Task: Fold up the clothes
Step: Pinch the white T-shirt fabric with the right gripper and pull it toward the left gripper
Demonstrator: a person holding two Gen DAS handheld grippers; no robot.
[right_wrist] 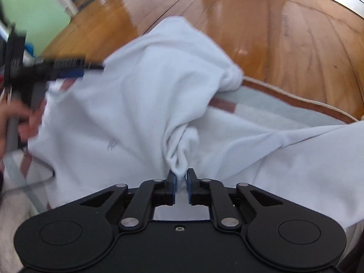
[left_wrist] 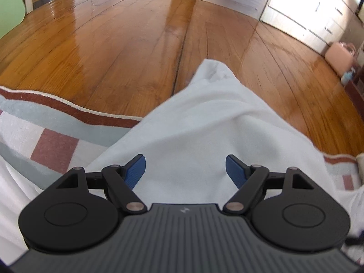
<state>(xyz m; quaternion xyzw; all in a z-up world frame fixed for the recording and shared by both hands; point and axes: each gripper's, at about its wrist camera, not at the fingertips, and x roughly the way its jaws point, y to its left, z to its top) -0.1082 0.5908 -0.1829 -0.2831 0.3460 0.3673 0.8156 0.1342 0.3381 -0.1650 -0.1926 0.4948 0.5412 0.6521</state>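
A glossy orange-brown wooden plank floor (left_wrist: 118, 45) fills the far half of both views. Nearer lies a checked rug in grey, white and dull red with a dark red border (left_wrist: 45, 122), its wavy far edge running left to right; much of it is hidden under the cloth.

The white cotton garment (left_wrist: 193, 132) is spread over the rug, and one rumpled corner reaches past the border onto the floor. In the right wrist view the garment (right_wrist: 136, 104) is heaped and twisted, with a fold bunched up in the middle, so its shape and which part is which cannot be made out. A small dark mark sits on the fabric near the left, too blurred to read.

The left tongs (left_wrist: 185, 170) are spread wide, blue pads apart, above the cloth and holding nothing. The right tongs (right_wrist: 181, 182) are pressed together, pinching a gathered tuft of the garment.

At the far right a pale pink case (left_wrist: 339, 52) stands against white cabinets, partly cut off. In the right wrist view the left tool and the hand (right_wrist: 20, 122) holding it are smeared by motion at the left edge.
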